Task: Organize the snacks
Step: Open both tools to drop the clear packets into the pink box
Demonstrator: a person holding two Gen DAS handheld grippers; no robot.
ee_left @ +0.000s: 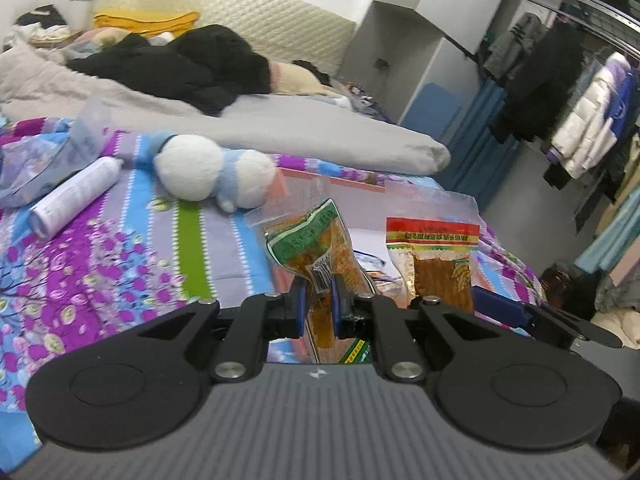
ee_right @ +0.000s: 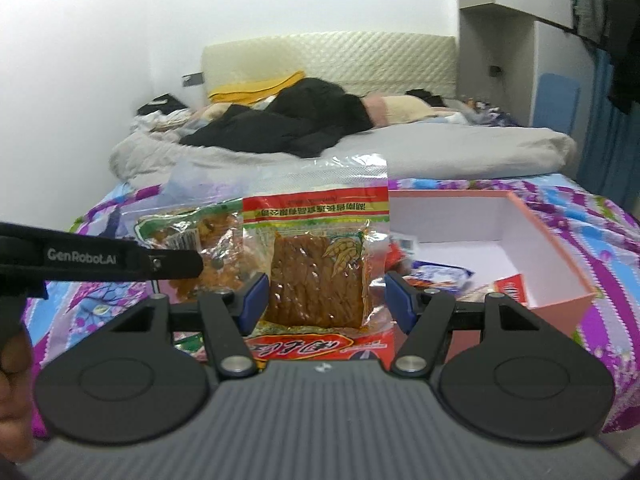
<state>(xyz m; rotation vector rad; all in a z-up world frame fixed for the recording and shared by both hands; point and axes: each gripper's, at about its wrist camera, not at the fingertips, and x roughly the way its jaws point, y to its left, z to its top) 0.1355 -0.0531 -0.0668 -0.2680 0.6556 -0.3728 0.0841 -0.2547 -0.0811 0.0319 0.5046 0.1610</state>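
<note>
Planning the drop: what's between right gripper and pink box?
Only the red-labelled pack in the right gripper; pink box otherwise unobstructed, right wrist view.

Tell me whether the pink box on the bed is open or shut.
Open: the pink box has no lid on, its white inside shows, and a few snack packets lie inside.

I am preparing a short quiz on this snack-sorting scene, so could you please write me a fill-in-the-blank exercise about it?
1. The left gripper is shut on a snack packet with a ___ label.
2. The right gripper grips a second packet whose top band is ___.
3. The open box on the bed is ___ outside and white inside.
Missing words: green; red; pink.
</note>
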